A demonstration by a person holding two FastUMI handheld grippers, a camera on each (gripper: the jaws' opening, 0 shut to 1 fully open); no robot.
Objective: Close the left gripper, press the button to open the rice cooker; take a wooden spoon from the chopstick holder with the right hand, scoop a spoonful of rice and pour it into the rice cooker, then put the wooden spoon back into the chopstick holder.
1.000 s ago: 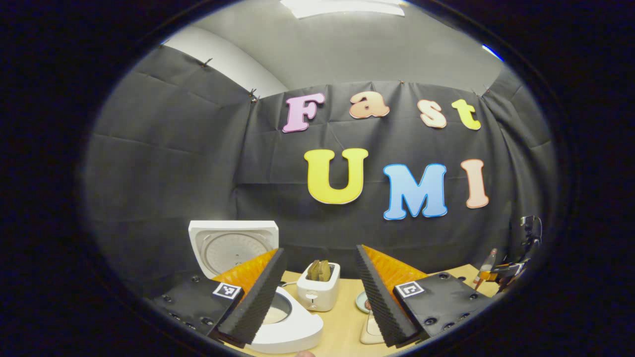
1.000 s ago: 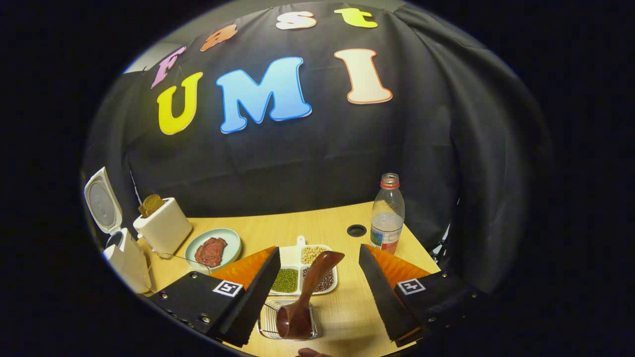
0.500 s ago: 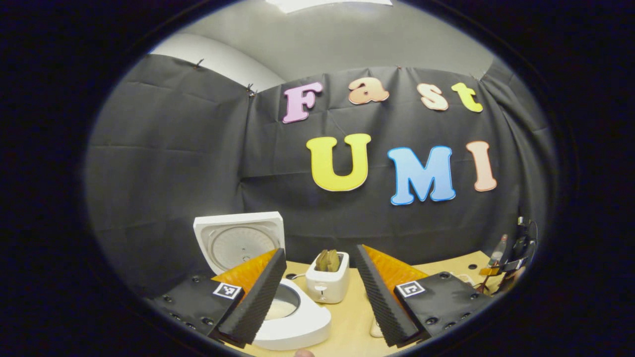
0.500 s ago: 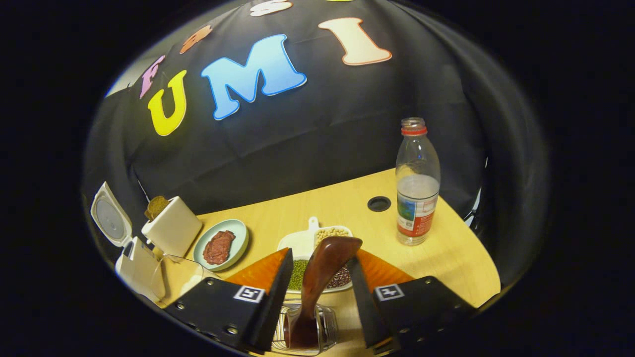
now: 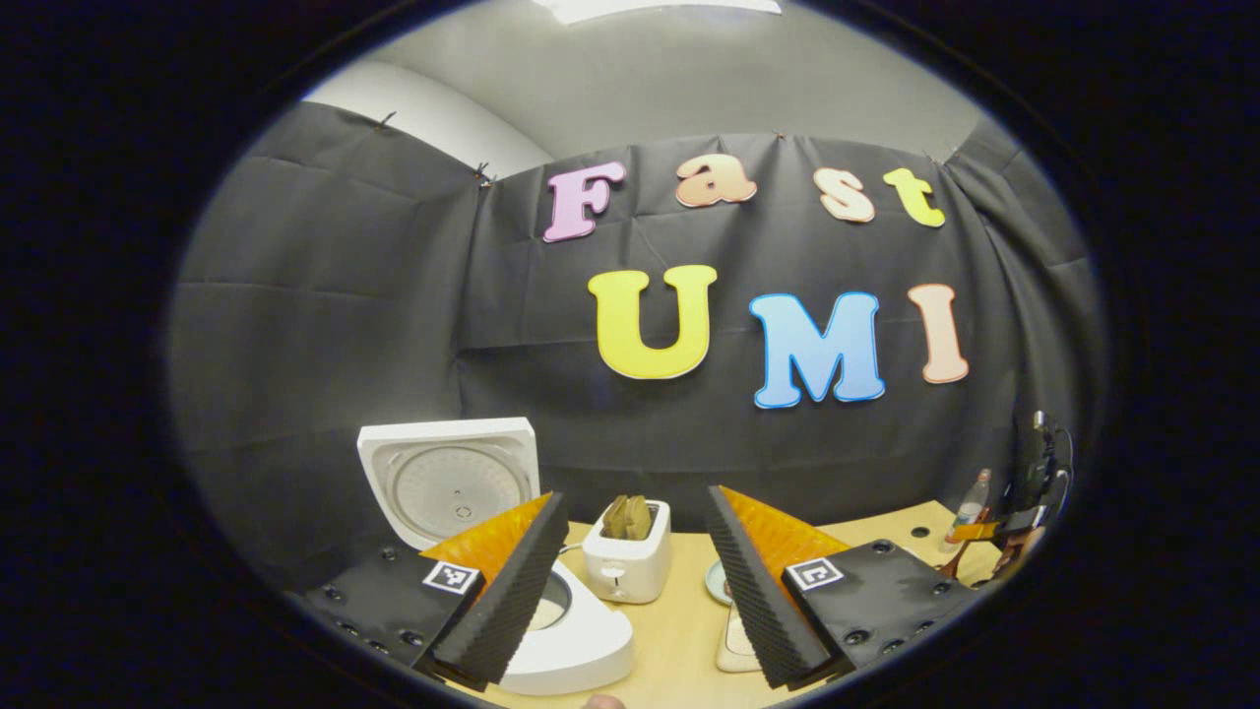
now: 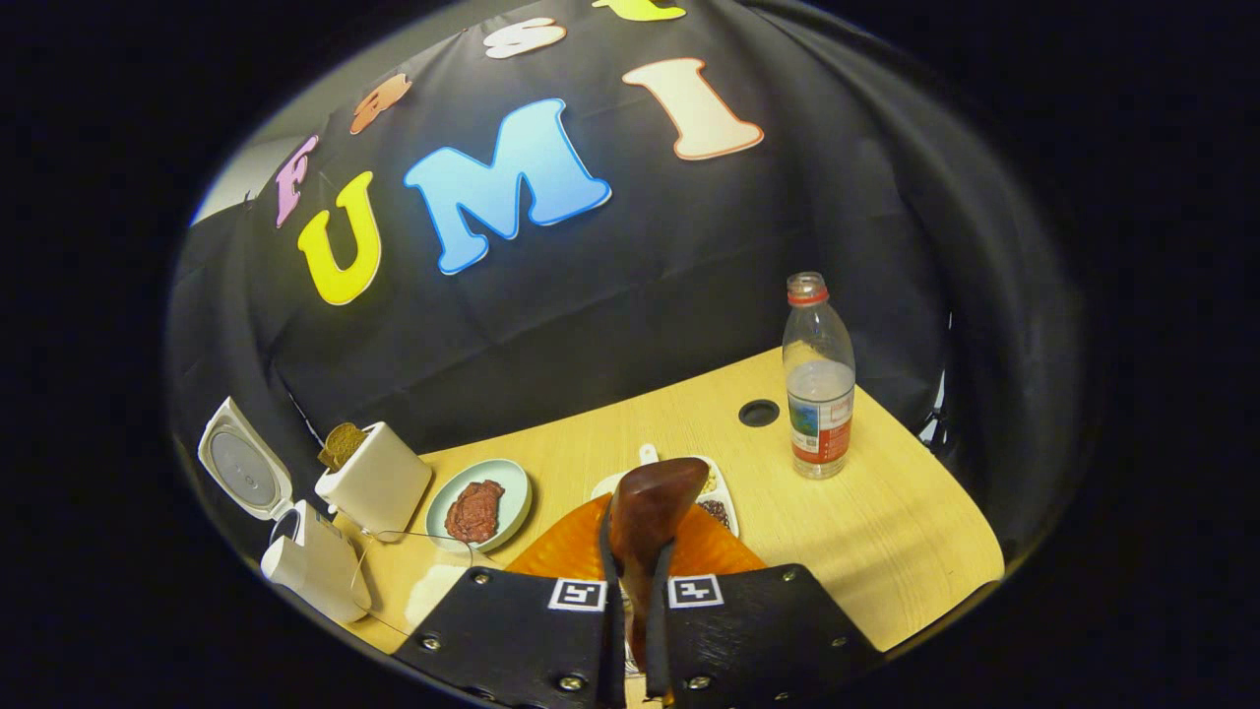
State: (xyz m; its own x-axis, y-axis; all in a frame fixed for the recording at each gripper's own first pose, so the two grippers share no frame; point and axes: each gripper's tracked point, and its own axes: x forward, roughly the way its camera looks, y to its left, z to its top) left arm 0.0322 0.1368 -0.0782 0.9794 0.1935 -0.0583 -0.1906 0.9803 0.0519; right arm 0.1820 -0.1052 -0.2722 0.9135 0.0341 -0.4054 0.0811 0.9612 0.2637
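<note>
In the right gripper view, the right gripper (image 6: 633,591) has its two fingers drawn together on the wooden spoon (image 6: 647,512), pressing its dark handle from both sides; the spoon's rounded end stands up just ahead of the fingertips. Whether the chopstick holder still sits under the spoon cannot be told, as the gripper body covers that spot. Directly beyond the spoon lies a white divided tray (image 6: 717,492) of beans, mostly hidden behind it. Ahead and to the left of this gripper sits a pale green plate (image 6: 512,497) with a reddish piece of meat on it, then a white toaster (image 6: 379,483) holding a slice of bread, and farthest left the rice cooker (image 6: 305,561) with its lid raised. Ahead and to the right stands an uncapped clear bottle (image 6: 817,384), upright on the wooden table (image 6: 886,532), near a round hole in the tabletop.

In the left gripper view, the left gripper (image 5: 630,581) hovers with its fingers spread wide apart and nothing between them. The rice cooker (image 5: 576,645) lies just behind its left finger, lid (image 5: 448,478) standing open, the inner pot partly visible. The toaster (image 5: 627,563) stands between the two fingers, farther off.
</note>
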